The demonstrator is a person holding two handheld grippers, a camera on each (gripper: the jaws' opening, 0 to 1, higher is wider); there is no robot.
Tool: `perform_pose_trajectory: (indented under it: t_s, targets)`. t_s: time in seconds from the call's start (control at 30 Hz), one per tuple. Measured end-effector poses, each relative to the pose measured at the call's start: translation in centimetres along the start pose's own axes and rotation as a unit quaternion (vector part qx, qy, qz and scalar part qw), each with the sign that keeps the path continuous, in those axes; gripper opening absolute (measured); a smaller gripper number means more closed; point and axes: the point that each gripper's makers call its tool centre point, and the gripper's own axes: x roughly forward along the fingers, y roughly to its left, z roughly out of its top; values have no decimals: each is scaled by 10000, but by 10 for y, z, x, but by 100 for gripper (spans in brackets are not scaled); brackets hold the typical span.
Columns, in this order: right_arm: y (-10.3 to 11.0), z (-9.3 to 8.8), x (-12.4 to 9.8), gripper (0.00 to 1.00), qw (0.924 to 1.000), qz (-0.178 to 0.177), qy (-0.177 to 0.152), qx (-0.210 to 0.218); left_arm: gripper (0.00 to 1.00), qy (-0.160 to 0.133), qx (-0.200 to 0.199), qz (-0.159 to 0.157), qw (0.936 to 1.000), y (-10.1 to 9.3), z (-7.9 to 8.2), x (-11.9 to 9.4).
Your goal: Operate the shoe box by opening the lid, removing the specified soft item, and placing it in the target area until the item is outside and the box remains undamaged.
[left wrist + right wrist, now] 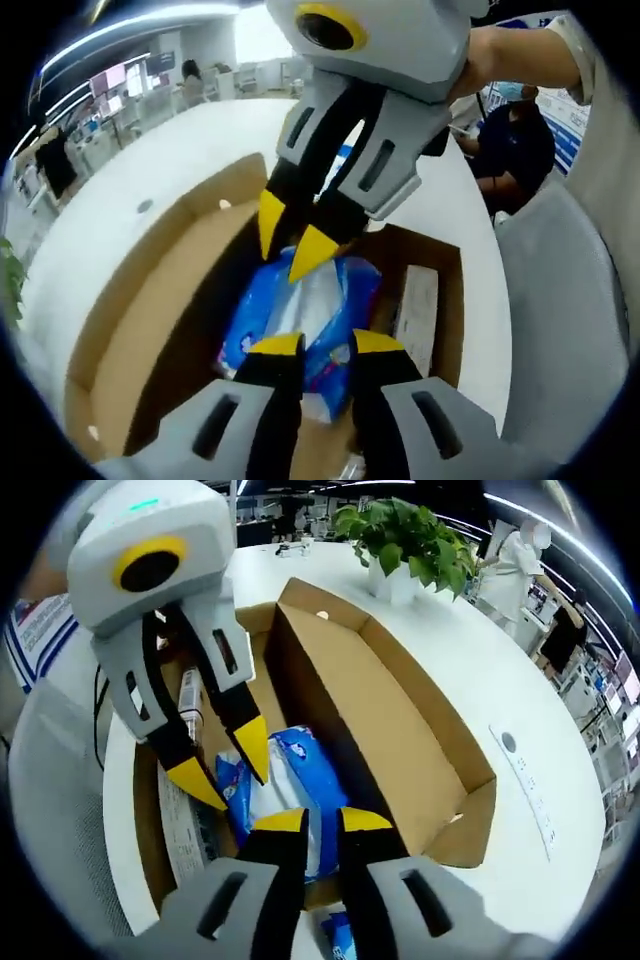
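An open cardboard shoe box (150,330) (400,730) sits on a round white table, its lid folded out flat. A soft blue and white pack (330,310) (300,775) lies inside. My left gripper (326,344) (226,764) is open, its yellow tips set on either side of one end of the pack. My right gripper (322,820) (293,236) comes in from the opposite side. Its jaws stand close together and pinch the pack's other end.
A slim white carton (415,315) and a small white bottle (190,705) lie in the box beside the pack. A potted plant (400,540) stands past the box. A grey chair (560,300) and a seated person (515,140) are at the table's edge.
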Motion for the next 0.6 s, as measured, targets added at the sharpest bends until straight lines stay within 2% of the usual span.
perform_pose_trajectory:
  t_s: [0.13, 0.27, 0.37, 0.6]
  targets:
    - [-1, -1, 2, 0, 10000, -29, 46, 52, 9, 57, -17, -47, 10000, 0, -1, 2]
    - [-3, 1, -1, 0, 9999, -67, 5, 98, 0, 85, -88, -37, 9999, 0, -2, 1]
    - [-3, 2, -4, 0, 9999, -84, -38, 141, 0, 85, -215, -53, 9997, -2, -2, -2]
    - [-1, 10, -13, 0, 9998, -101, -140, 102, 0, 64, -228, -27, 9997, -7, 1, -13]
